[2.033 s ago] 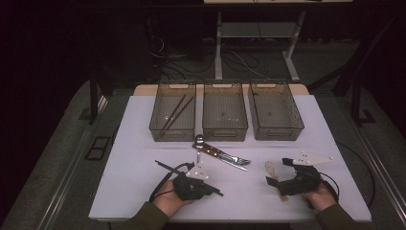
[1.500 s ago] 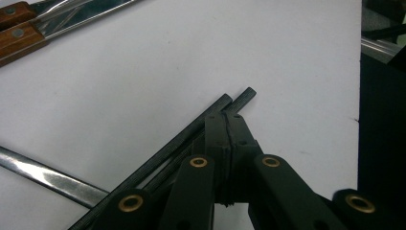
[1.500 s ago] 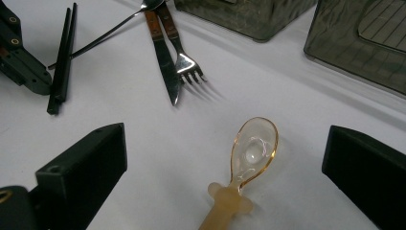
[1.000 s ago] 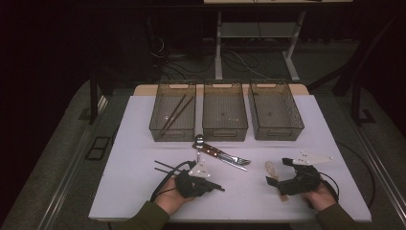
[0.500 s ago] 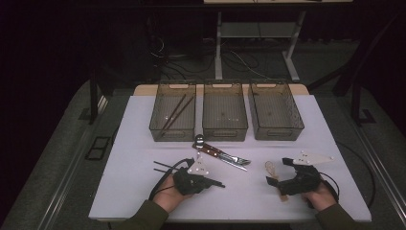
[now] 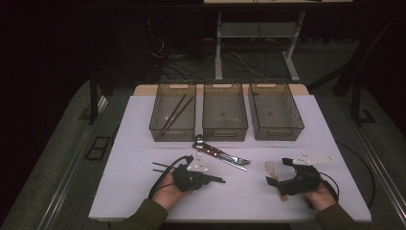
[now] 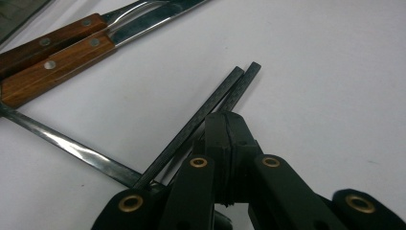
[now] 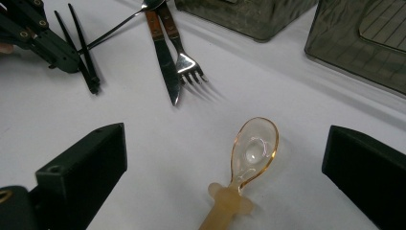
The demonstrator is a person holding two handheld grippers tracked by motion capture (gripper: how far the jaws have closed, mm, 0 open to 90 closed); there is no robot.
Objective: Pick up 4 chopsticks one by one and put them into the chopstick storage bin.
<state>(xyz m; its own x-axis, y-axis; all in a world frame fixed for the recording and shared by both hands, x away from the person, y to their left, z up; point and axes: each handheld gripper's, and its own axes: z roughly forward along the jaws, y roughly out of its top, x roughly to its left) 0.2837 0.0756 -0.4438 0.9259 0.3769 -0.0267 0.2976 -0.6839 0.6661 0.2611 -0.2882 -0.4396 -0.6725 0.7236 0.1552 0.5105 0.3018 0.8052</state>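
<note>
1. Over the last two seconds your left gripper (image 7: 227, 120) has barely moved: its jaws remain fully closed on the black chopsticks (image 7: 230, 88), which sit low over the table (image 6: 134, 191) in front of the left bin (image 6: 158, 129)
2. Your right gripper (image 8: 225, 158) has not moved; its jaws stand wide open on either side of the amber spoon (image 8: 253, 148), which lies flat on the table, untouched
3. The knife and fork (image 6: 225, 157) lie between your hands, just short of the middle bin (image 6: 225, 132)
4. With one pair of sticks (image 6: 174, 112) already in the left bin, the held pair looks secured, and the lift to that bin has probably not started
</note>
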